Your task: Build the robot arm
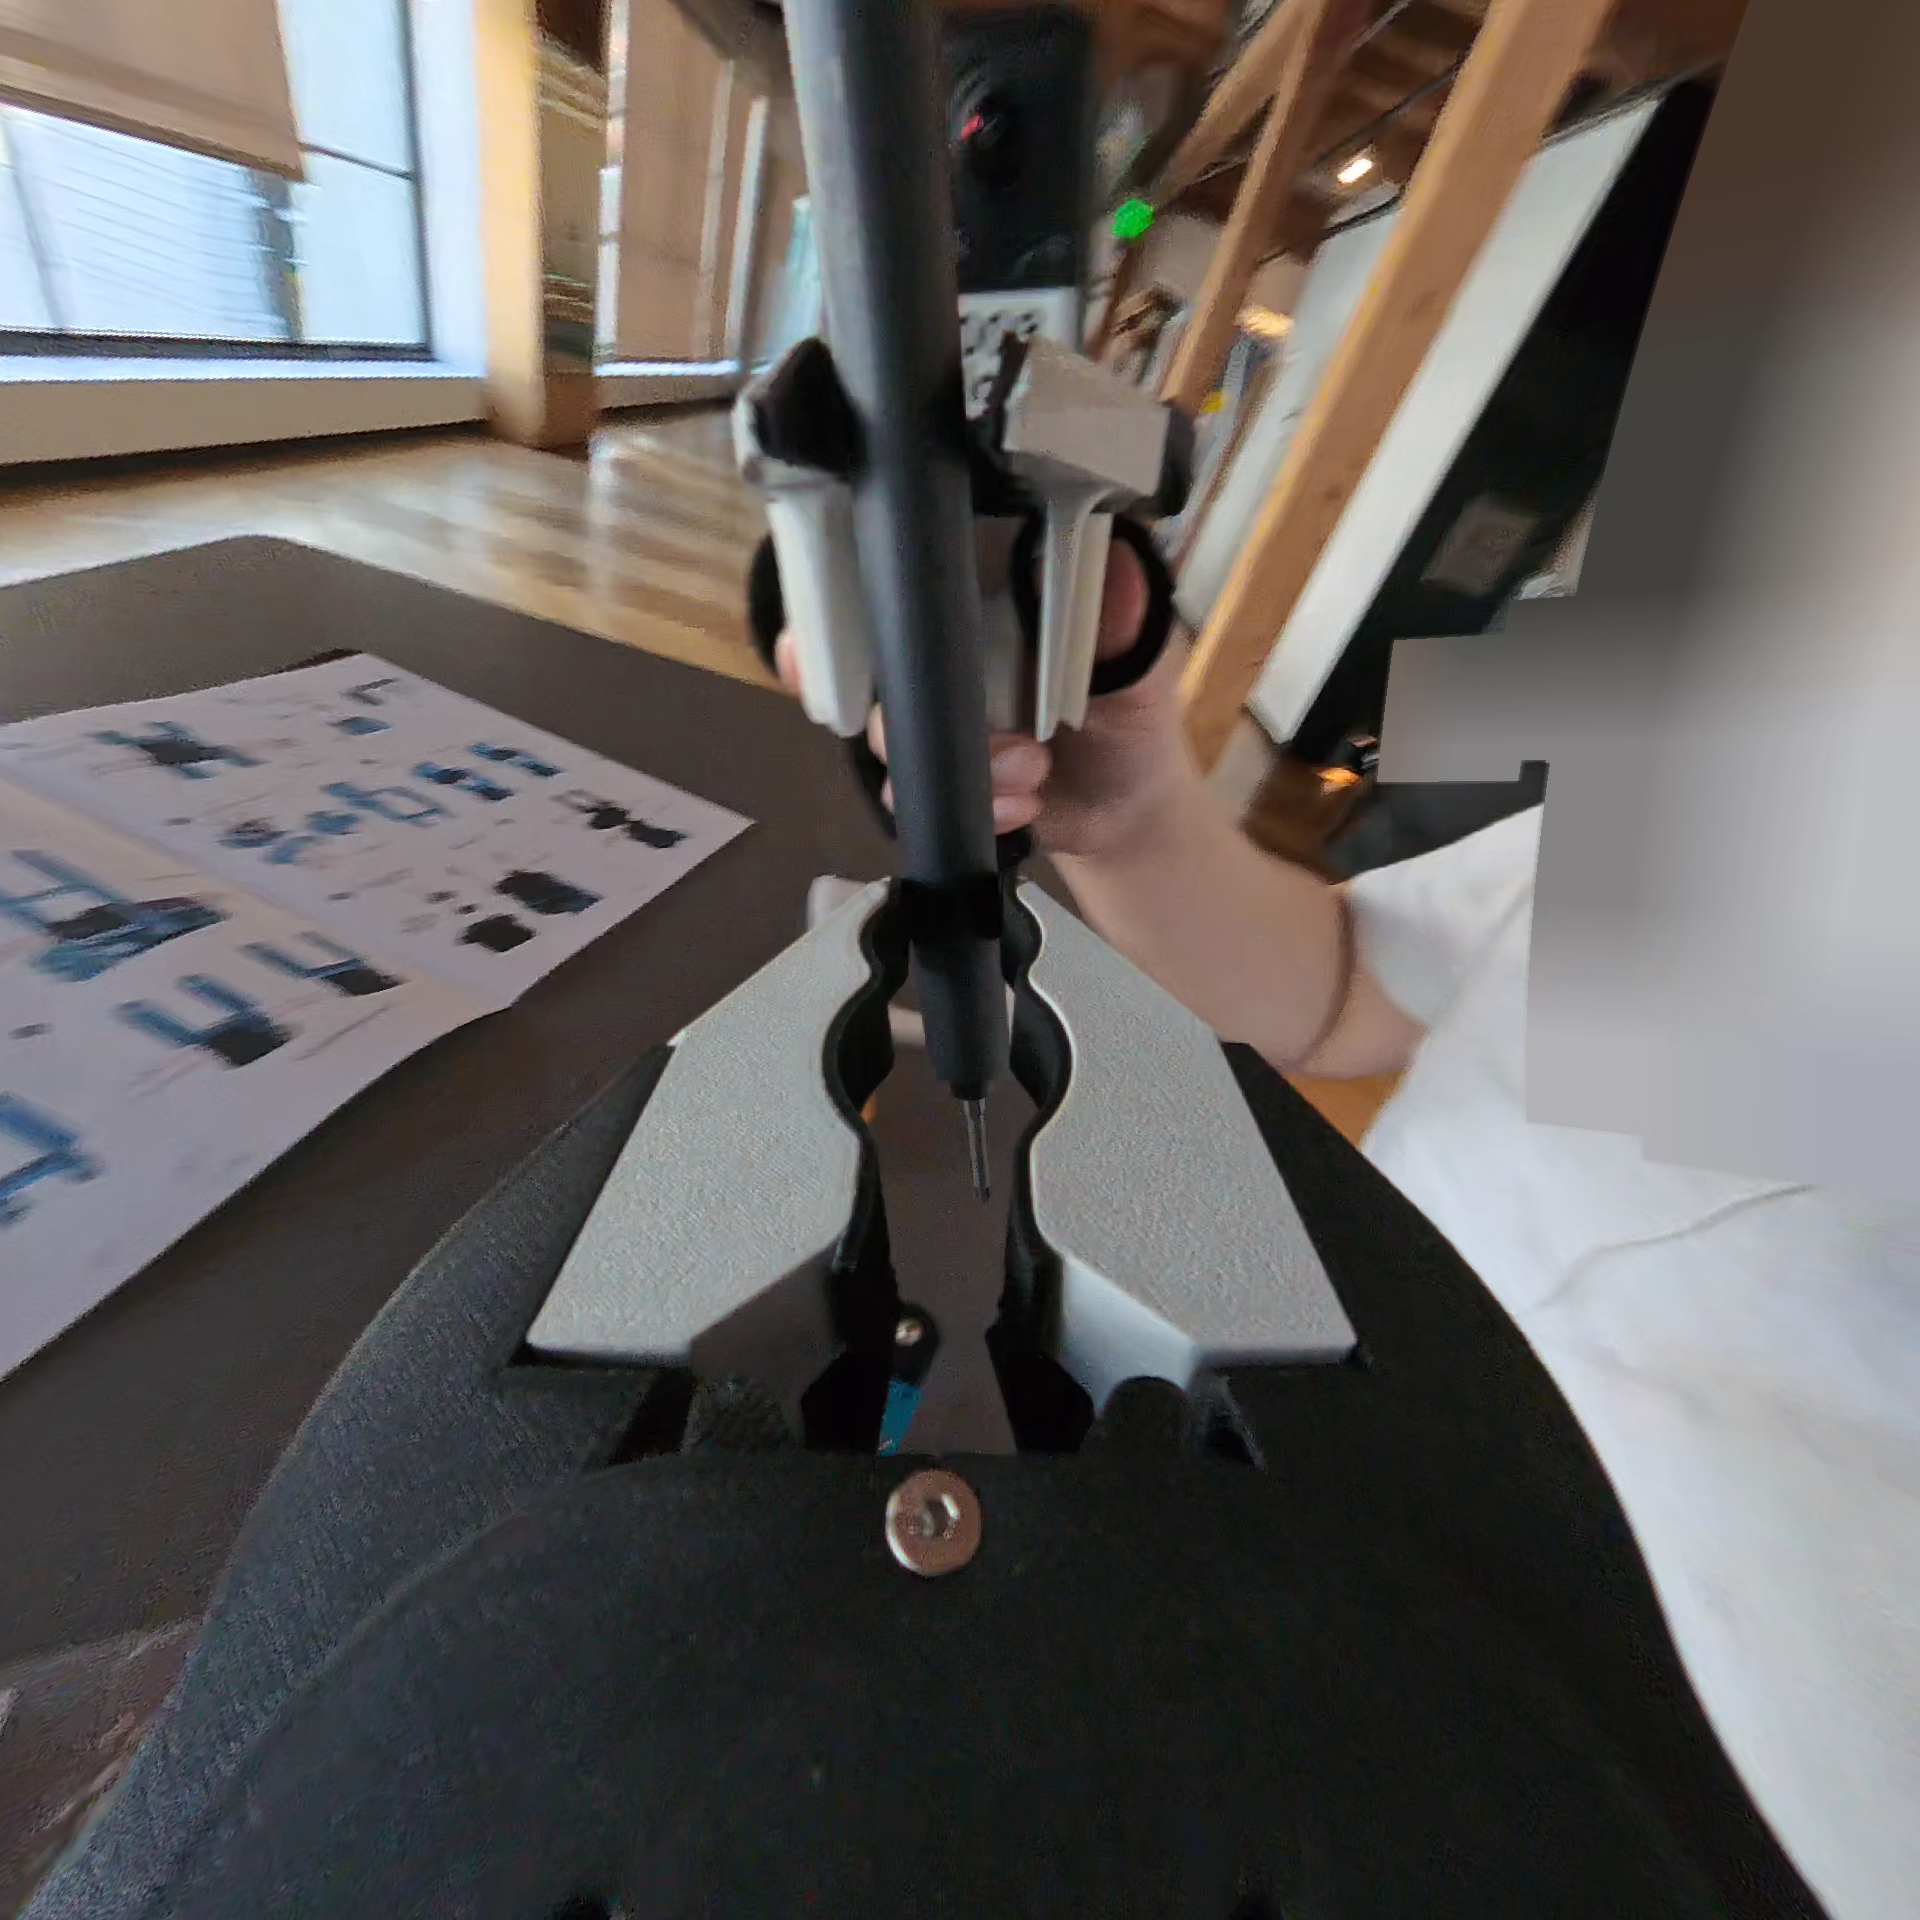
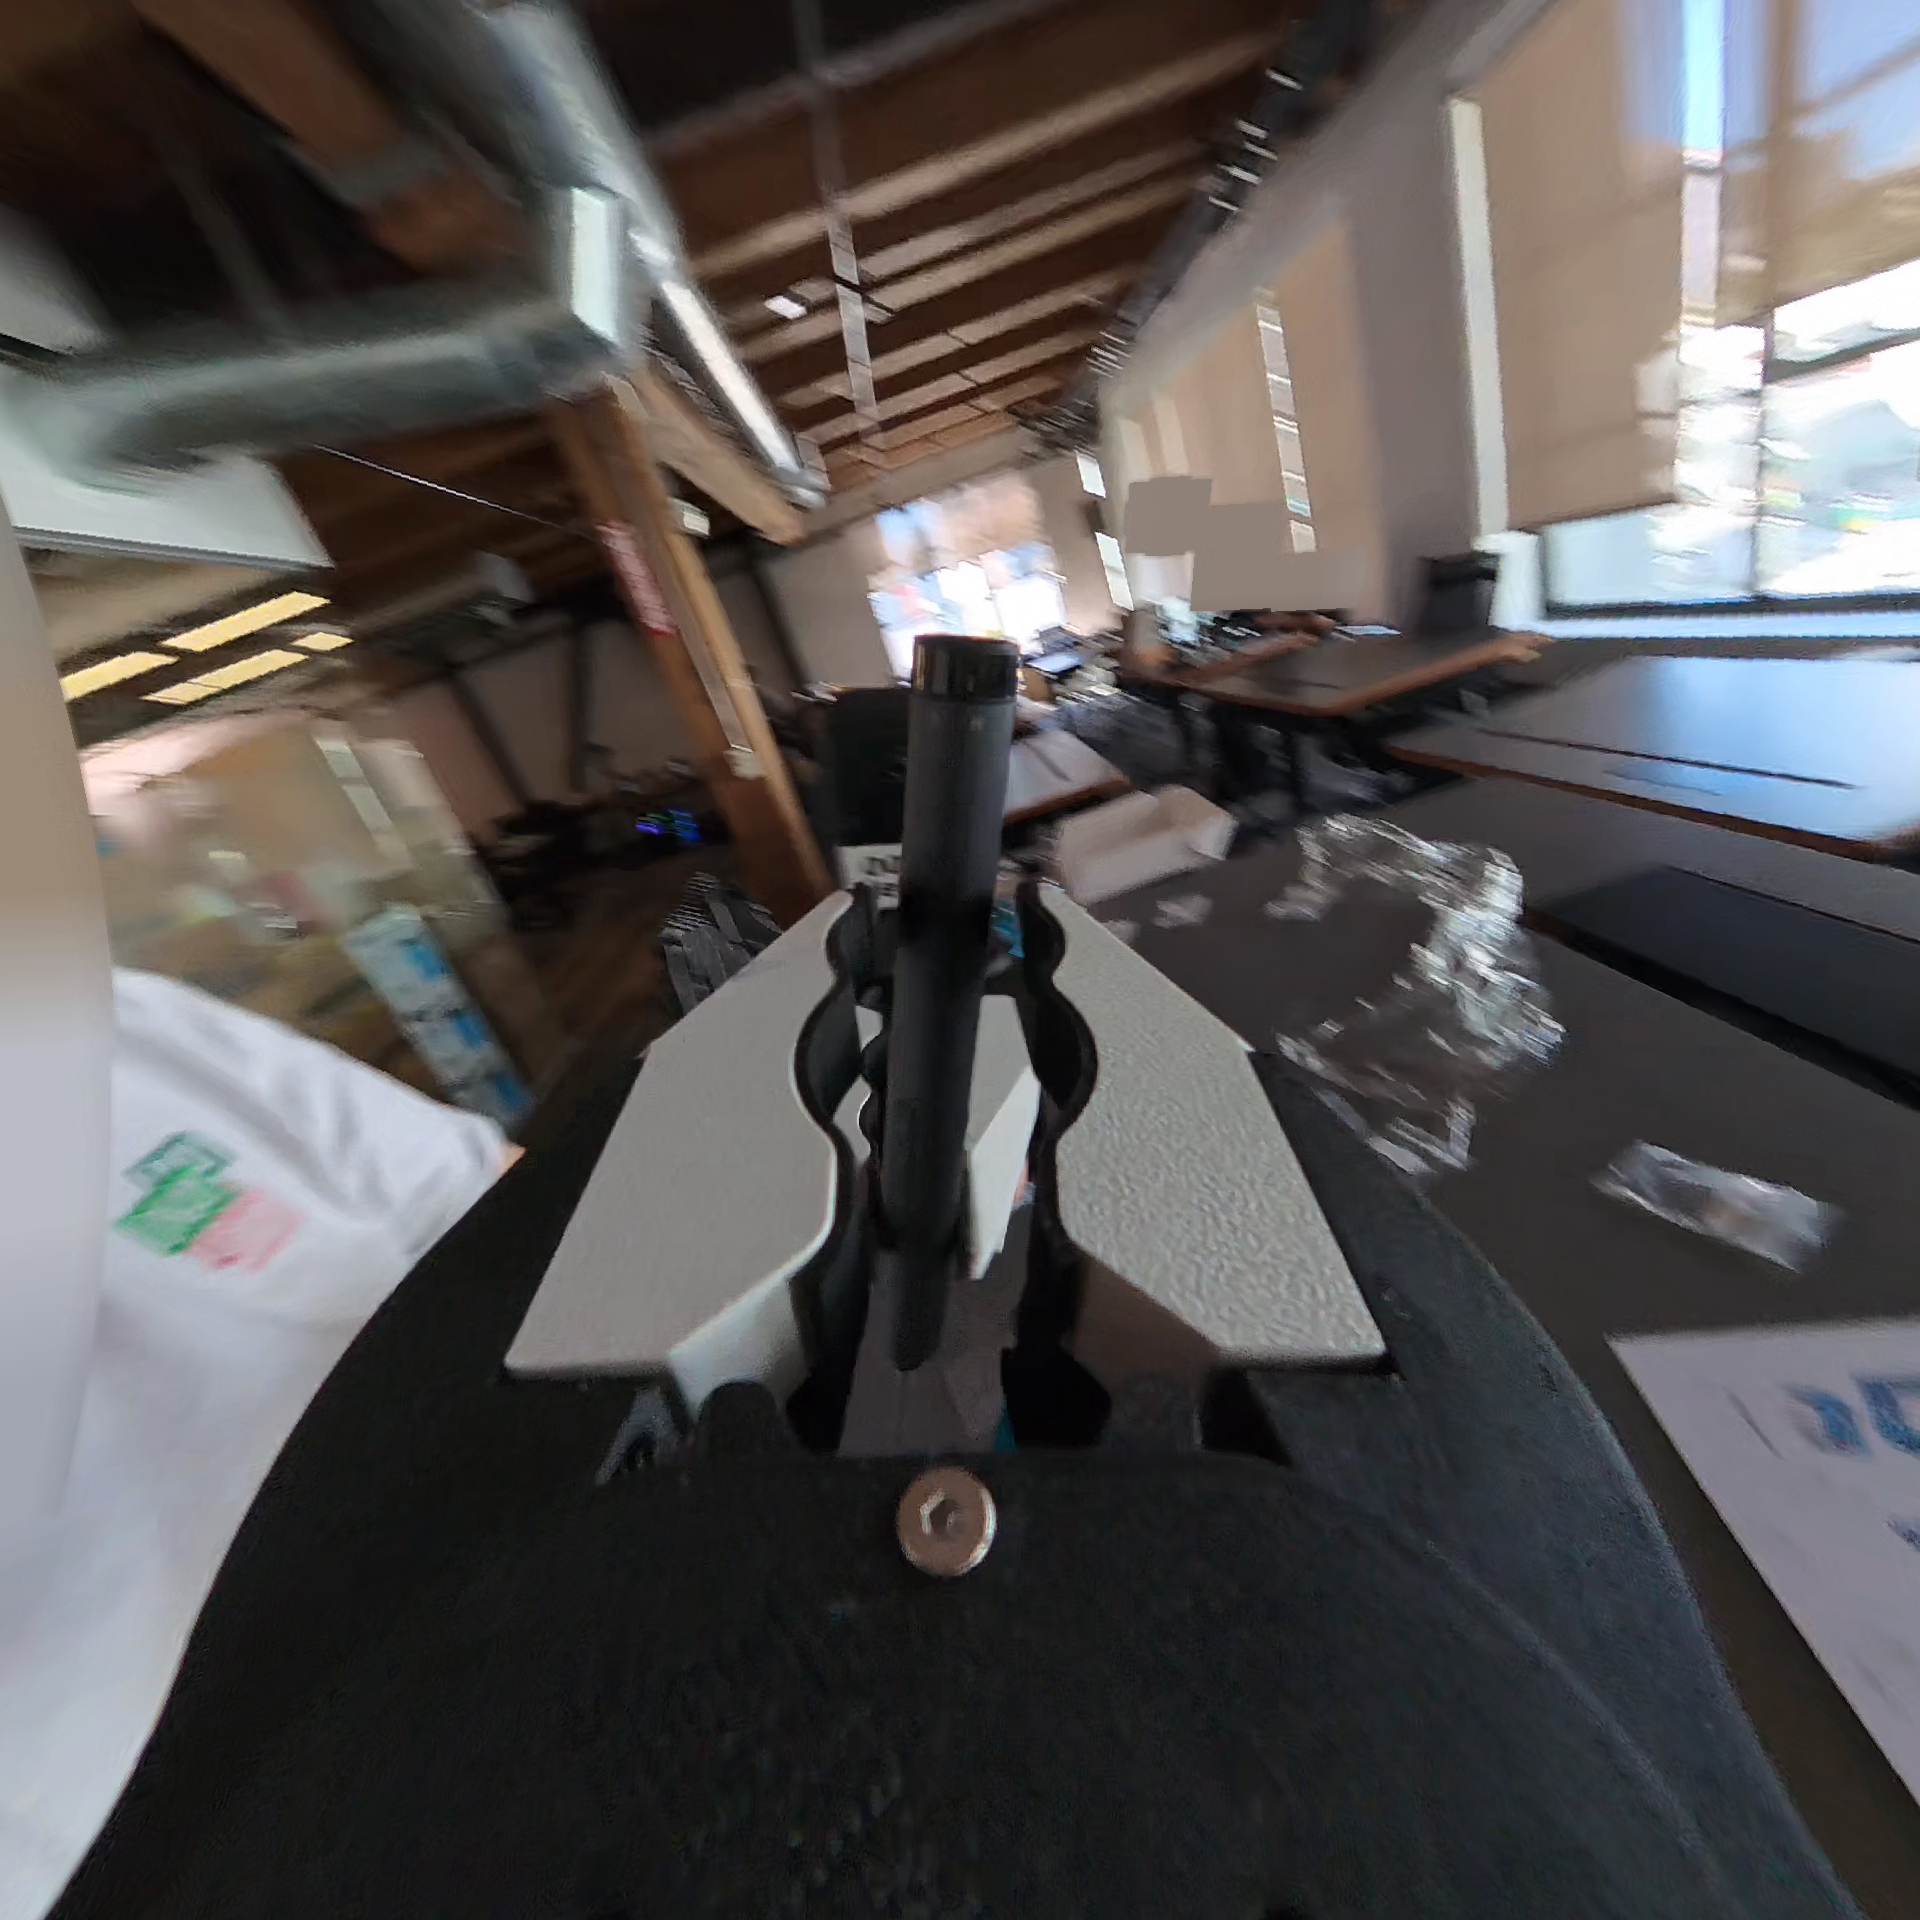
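A long, dark, pen-shaped screwdriver (image 1: 914,623) runs between both grippers, above a dark table (image 1: 623,1039). My left gripper (image 1: 951,899) is shut on its lower end, and the thin metal bit (image 1: 977,1153) points back toward the camera between the fingers. My right gripper (image 1: 935,457) shows farther up the shaft, shut on the body, with a hand behind it. In the right wrist view my right gripper (image 2: 940,914) is shut on the same screwdriver (image 2: 951,790), whose flat butt end sticks out past the fingertips.
Printed paper sheets (image 1: 312,883) lie on the table to the left. The person's forearm (image 1: 1195,914) and white shirt fill the right. Crumpled clear plastic bags (image 2: 1434,956), a white box (image 2: 1143,842) and another sheet (image 2: 1818,1475) lie on the table. A wooden post (image 2: 707,707) stands behind. The gap from one gripper's tips to the other's is roughly 8 cm.
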`<state>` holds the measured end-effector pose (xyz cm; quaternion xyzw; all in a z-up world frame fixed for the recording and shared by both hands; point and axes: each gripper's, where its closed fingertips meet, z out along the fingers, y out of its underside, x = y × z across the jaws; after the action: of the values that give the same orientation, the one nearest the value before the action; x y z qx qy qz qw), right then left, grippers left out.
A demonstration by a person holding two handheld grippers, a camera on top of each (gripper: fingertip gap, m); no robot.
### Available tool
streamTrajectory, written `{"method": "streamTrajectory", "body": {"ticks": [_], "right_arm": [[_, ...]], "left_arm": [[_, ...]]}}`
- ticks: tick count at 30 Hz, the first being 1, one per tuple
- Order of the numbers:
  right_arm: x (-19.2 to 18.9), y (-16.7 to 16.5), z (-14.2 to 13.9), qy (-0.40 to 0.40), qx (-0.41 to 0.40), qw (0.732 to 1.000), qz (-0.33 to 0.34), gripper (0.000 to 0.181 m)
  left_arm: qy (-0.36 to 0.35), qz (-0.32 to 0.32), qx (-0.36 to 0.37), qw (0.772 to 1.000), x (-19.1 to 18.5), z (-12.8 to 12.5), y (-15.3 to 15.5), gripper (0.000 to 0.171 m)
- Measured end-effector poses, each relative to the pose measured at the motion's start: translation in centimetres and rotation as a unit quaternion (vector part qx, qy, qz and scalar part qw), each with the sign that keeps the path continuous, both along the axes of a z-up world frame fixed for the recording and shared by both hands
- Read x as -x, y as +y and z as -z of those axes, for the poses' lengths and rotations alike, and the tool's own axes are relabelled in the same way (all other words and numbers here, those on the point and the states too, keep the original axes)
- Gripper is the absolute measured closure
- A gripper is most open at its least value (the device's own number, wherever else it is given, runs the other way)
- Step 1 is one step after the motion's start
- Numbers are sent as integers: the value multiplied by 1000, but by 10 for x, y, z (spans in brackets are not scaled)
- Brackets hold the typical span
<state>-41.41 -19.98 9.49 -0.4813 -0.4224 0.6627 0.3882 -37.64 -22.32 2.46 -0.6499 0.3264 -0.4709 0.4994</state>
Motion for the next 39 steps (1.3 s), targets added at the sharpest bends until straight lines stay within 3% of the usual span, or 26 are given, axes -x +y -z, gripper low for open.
{"method": "streamTrajectory", "body": {"ticks": [2,5,9,12,14,16,18,21,24,28,30,36,39], "right_arm": [[-10,-1,-7,34,35,997,-68,145],[-17,-10,-4,44,98,979,-173,140],[-21,-33,12,19,88,963,-255,164],[-14,-19,24,-17,70,981,-180,165],[-9,-6,40,-61,37,991,-112,164],[-7,-5,52,-88,-4,993,-77,164],[-5,-7,59,-107,-27,992,-63,164],[-2,-8,62,-121,-41,990,-57,164],[-1,-7,65,-128,-44,989,-55,164],[-3,-3,57,-85,-21,994,-59,162],[-6,2,61,-74,-5,996,-48,136],[-12,-3,90,-95,-43,994,-40,158],[-11,-7,96,-108,-59,991,-48,152]], "left_arm": [[-48,71,19,996,-5,-11,-15,156],[-78,129,32,988,-14,-17,-27,156],[-71,150,56,985,-25,-9,-26,156],[-49,107,52,992,-21,-1,-11,152],[-37,49,44,997,-1,-7,5,113],[-76,5,20,997,21,-36,18,109],[-92,-4,1,996,28,-58,23,114],[-17,-10,-7,1000,15,-50,31,118],[17,2,-37,999,4,-43,32,157],[16,9,-37,999,1,-48,37,157],[2,-9,-41,999,5,-56,42,157],[22,-19,-47,998,14,-53,40,156],[25,-16,-46,998,14,-50,38,157]]}}
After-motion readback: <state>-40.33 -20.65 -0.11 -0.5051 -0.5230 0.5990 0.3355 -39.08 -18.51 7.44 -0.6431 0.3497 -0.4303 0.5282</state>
